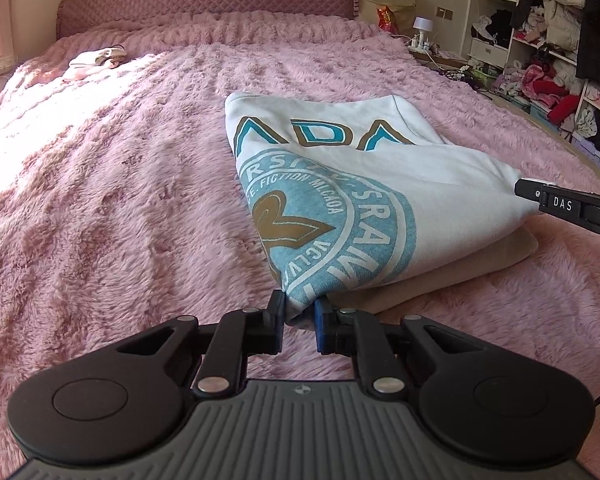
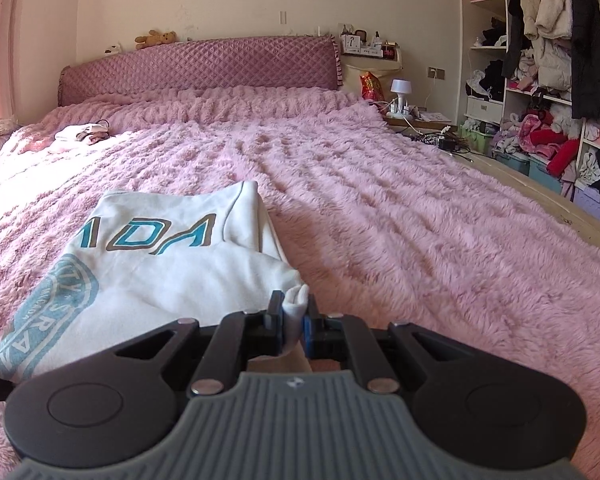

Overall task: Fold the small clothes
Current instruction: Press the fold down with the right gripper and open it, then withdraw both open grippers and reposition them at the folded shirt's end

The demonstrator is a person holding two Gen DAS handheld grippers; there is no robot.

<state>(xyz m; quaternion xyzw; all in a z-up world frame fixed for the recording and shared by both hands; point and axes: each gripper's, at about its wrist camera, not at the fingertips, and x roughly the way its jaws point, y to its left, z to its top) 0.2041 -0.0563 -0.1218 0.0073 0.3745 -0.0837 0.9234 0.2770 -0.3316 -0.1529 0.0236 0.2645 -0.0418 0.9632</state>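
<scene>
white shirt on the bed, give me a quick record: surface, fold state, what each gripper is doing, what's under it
surface: pink fluffy blanket
garment: white shirt, teal and gold print, partly folded
left gripper: shut on the shirt's near corner
right gripper: shut on a bunched white corner of the shirt
underneath: beige cloth showing at the near edge
</scene>
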